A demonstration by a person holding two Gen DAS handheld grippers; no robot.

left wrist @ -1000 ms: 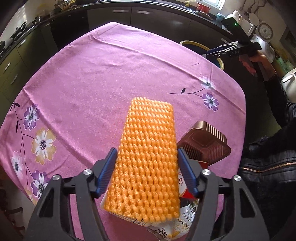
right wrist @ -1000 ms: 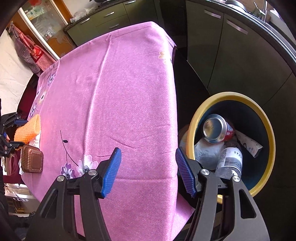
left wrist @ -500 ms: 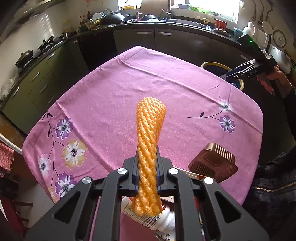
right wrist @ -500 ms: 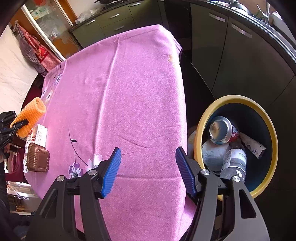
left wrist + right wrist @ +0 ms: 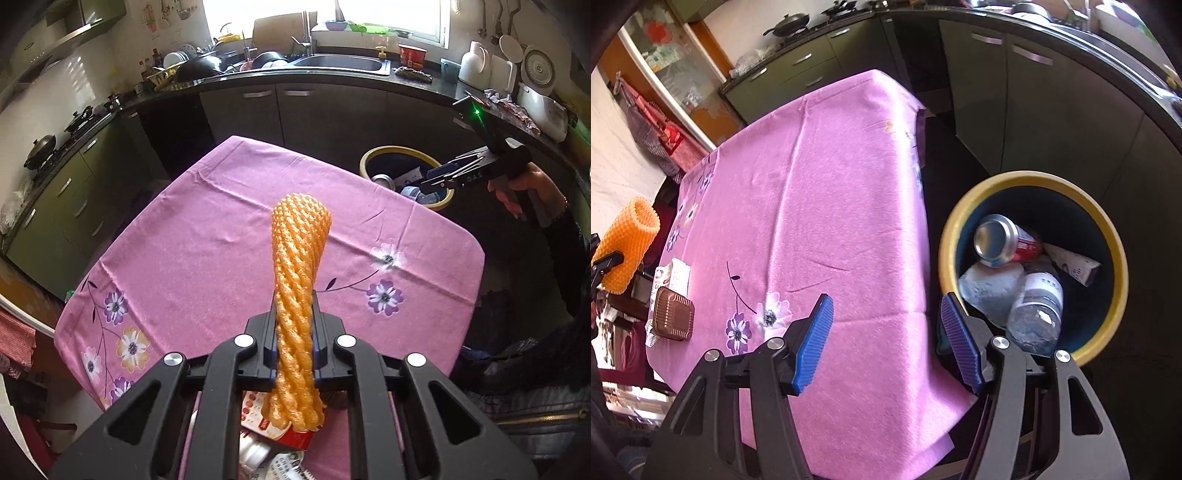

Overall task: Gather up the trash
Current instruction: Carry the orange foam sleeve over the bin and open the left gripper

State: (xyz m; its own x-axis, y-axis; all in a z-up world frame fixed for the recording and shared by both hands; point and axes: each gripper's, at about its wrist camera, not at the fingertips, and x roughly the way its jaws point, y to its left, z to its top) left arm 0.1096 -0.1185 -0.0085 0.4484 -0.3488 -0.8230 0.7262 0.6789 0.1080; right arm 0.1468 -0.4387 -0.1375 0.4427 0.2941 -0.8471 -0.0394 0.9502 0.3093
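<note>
Orange foam net sleeve [image 5: 298,288]: tubular mesh, squeezed narrow at its middle between the jaws of the left gripper [image 5: 294,343], which are clenched on it. Its open round end flares beyond the jaw tips; its lower end spreads out behind them. Held up off the surface. In the right wrist view the sleeve [image 5: 629,243] shows at the far left edge, above the near corner of the surface.

Printed wrappers [image 5: 271,424]: red and white packaging, directly under the left jaws, partly hidden by the sleeve and gripper body. In the right wrist view a white wrapper [image 5: 675,275] lies on the surface, touching the brown tray.

Brown ribbed plastic tray [image 5: 673,314]: on the surface corner, left of the right jaws, near the printed purple flowers.

Surface [image 5: 207,236]: covered in a pink flowered cloth, stretching ahead of the left jaws.

Right gripper [image 5: 886,341]: jaws spread wide with nothing between them, blue pads facing each other, held over the surface edge beside the bin.

Trash bin [image 5: 1119,258]: yellow rim, dark inside, standing on the floor just right of the right jaws, beyond the surface edge. Contents: a red drink can [image 5: 1004,242], a clear plastic bottle [image 5: 1039,306], a white crumpled item [image 5: 990,291], a small carton [image 5: 1073,264].
</note>
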